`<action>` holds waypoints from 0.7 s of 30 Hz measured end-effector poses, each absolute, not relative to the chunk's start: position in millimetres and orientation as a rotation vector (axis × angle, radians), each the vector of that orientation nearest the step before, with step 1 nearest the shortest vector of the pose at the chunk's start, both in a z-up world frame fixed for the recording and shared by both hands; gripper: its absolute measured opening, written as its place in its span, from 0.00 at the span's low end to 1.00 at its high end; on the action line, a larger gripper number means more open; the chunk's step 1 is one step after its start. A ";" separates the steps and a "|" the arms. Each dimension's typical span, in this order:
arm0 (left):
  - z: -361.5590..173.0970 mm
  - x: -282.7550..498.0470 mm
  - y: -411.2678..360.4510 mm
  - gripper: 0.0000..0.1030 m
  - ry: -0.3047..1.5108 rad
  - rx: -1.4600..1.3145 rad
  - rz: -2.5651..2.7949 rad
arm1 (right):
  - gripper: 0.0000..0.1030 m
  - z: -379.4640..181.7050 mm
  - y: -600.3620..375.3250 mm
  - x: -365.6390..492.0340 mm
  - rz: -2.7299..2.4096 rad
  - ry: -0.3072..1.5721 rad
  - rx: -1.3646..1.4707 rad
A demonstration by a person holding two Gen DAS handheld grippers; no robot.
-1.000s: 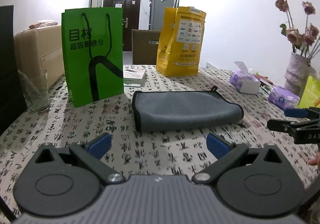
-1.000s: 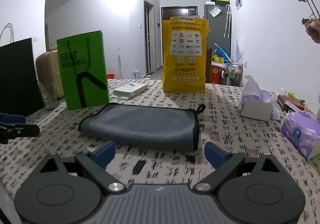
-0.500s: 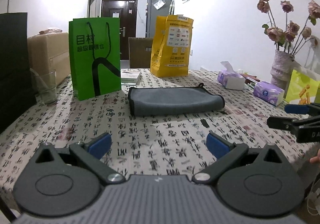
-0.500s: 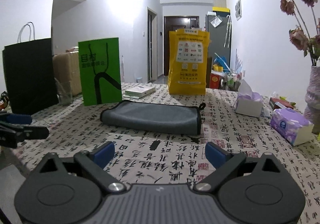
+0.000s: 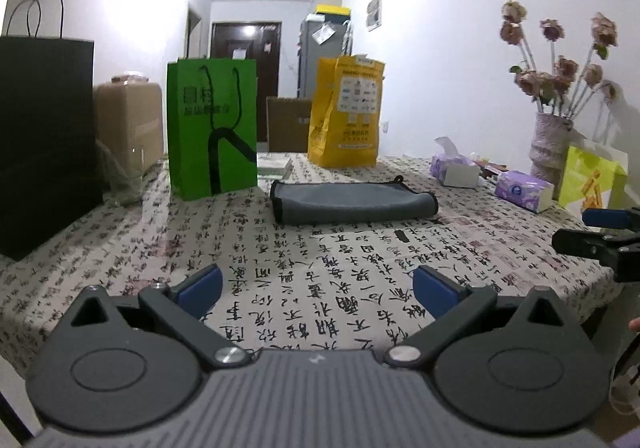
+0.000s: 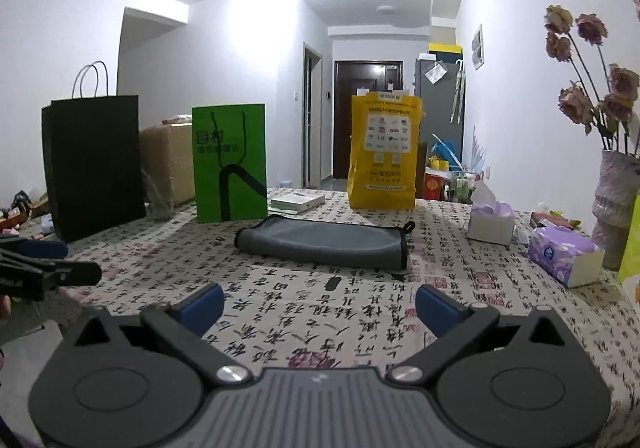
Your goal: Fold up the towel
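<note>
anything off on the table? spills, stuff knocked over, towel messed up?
Nothing stands out. The grey towel lies folded flat on the table, the bags and tissue boxes stand upright, and no spill shows. Both the left gripper and right gripper are open and empty.

The table (image 5: 328, 288) wears calligraphy-print cloth; the folded grey towel (image 5: 352, 201) lies at twelve o'clock, the green bag (image 5: 212, 127) at eleven.

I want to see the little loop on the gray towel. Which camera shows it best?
The right wrist view. There the gray towel lies nearer and larger, and its black hanging loop stands clear at the right corner. In the left wrist view the towel looks smaller, its loop just a tiny bump on the far edge.
</note>
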State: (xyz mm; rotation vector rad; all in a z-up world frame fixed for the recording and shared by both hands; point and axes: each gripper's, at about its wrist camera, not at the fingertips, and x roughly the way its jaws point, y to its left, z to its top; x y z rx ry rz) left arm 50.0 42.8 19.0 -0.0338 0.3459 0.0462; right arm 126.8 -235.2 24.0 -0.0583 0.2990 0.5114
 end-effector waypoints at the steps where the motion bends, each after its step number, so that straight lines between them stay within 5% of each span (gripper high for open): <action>1: 19.0 47.4 44.4 1.00 0.340 -0.029 0.041 | 0.99 21.6 -234.6 121.5 0.514 0.292 -0.068; 21: -10.7 -1.1 30.3 1.00 0.315 -0.044 -0.003 | 1.00 -18.3 -232.3 56.3 0.561 0.362 -0.008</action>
